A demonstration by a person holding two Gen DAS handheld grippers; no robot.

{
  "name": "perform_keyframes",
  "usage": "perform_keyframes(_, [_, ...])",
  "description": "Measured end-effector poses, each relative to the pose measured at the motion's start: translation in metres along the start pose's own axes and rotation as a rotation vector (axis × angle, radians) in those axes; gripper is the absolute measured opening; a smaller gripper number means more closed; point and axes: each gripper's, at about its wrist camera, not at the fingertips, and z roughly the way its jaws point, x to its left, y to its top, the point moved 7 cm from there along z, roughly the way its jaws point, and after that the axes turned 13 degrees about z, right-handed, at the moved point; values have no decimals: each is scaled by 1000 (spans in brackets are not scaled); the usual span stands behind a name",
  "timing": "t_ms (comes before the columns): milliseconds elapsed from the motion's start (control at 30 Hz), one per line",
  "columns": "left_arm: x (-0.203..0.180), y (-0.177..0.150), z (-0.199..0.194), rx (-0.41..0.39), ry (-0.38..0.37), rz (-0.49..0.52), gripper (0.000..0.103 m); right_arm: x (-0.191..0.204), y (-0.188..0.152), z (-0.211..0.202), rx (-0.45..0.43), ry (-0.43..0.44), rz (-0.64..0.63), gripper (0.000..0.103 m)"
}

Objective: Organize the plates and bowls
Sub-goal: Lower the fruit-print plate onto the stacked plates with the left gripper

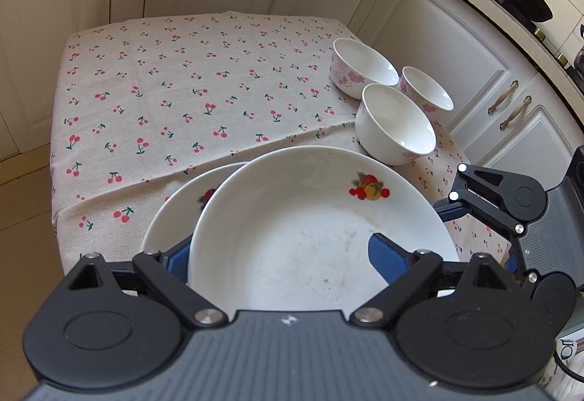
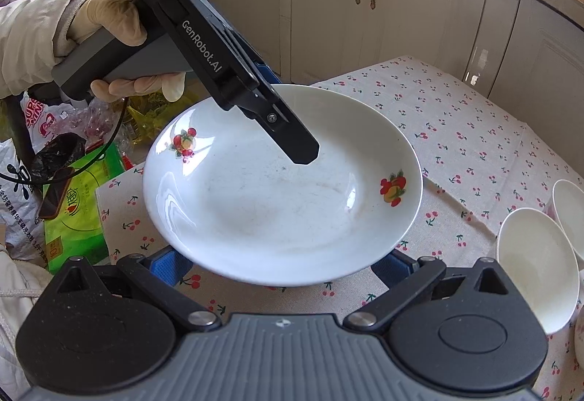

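White china fills the middle of the left wrist view: a second plate (image 1: pixel 171 214) peeks out at the far left, half hidden under the deep plate (image 1: pixel 310 236) with fruit prints, and both hang past the near edge of the bench (image 1: pixel 182 83) with its cherry-print cloth. Your left claw (image 1: pixel 283 255) stands wide and straddles the deep plate, its left pad below the rim and its right pad (image 1: pixel 387 260) lying over the inside. Whether the pads truly clamp, you cannot tell from here. Further right, three bowls (image 1: pixel 396 123) sit upright and close together near the bench's right edge. At the far right, your right claw (image 1: pixel 447 207) reaches in under the deep plate's rim. In the right wrist view, your gloved left hand (image 2: pixel 109 25) grips the tool's handle at the upper left, above plastic bags (image 2: pixel 43 123) on the floor. To its right, one finger of the left claw lies across the plate's hollow. The right claw's two blue pads stand wide apart, tucked beneath the near rim, so its hold cannot be judged either.
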Motion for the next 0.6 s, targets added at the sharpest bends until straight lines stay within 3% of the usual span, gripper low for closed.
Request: perform_keyframes(600, [5,-8,12,31,-4,-13,94,7,-6,6,39,-40,6,103])
